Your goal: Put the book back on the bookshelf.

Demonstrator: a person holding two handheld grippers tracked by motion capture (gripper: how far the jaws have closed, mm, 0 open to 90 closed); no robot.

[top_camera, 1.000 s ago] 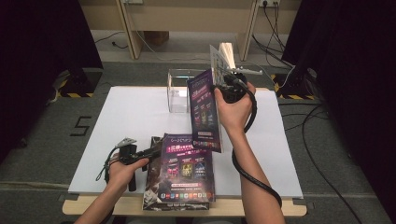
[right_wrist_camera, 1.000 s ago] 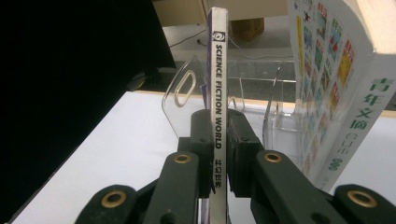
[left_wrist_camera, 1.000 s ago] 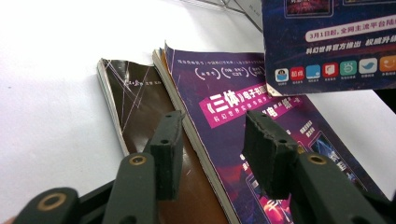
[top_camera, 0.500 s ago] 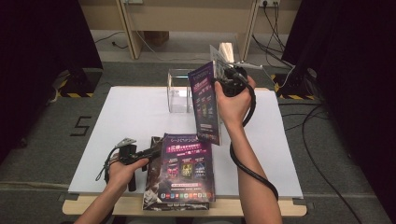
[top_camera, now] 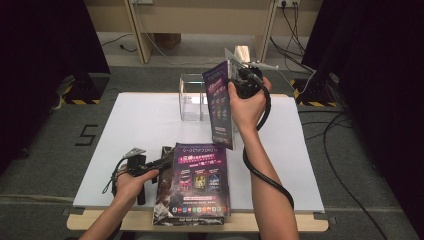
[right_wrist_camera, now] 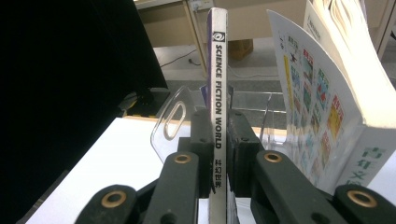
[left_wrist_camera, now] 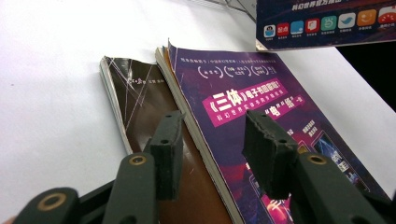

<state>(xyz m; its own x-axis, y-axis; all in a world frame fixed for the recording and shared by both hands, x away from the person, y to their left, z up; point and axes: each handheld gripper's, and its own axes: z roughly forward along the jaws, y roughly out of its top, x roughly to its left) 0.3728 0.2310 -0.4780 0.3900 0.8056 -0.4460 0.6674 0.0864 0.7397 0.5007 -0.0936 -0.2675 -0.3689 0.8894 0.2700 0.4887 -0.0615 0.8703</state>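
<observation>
My right gripper (top_camera: 236, 80) is raised over the far side of the table, shut on the spine of a purple magazine (top_camera: 220, 105) that hangs upright. In the right gripper view the pads (right_wrist_camera: 201, 135) clamp that spine (right_wrist_camera: 218, 70), which reads SCIENCE FICTION WORLD. Just behind it stands a clear acrylic holder (top_camera: 192, 97) (right_wrist_camera: 175, 116). My left gripper (top_camera: 161, 161) rests low at the left edge of a magazine stack (top_camera: 195, 185) near the front of the table. Its jaws (left_wrist_camera: 212, 135) are open above the purple top cover (left_wrist_camera: 261, 102) and a brown magazine (left_wrist_camera: 140, 102) beneath.
The white table top (top_camera: 135, 125) lies bare on its left and right sides. Another thick magazine (right_wrist_camera: 327, 93) with colourful pages stands upright close to the right of my right gripper. Cables (top_camera: 350, 150) trail over the grey floor, and dark curtains hang at both sides.
The right hand has drifted slightly up and away with the magazine, turning it more edge-on toward the holder. The left hand and the stack have not moved.
</observation>
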